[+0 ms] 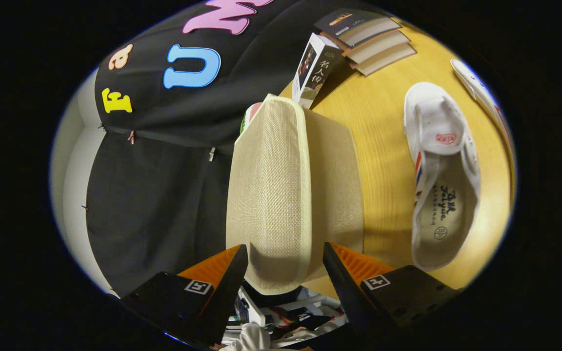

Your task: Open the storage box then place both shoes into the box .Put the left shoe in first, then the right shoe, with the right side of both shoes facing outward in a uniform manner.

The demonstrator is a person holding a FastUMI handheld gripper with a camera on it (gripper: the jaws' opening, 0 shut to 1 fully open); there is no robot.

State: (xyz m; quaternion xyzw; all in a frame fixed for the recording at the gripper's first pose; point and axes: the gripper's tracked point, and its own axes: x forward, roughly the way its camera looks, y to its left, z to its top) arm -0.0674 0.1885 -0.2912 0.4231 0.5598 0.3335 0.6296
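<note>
The beige woven lid of the storage box stands between my fingers, and my gripper is shut on its near edge. A smoother beige panel adjoins the lid on the table side; I cannot tell whether it is the lid's underside or the box's wall. On the wooden table beyond it, a white shoe with red and blue side stripes lies with its opening facing me. Past that shoe, a second white shoe is partly in sight.
A stack of books lies at the far end of the table. A boxed book stands upright just past the lid. Something red, white and green peeks out behind the lid. The booth's black cloth wall is on the other side.
</note>
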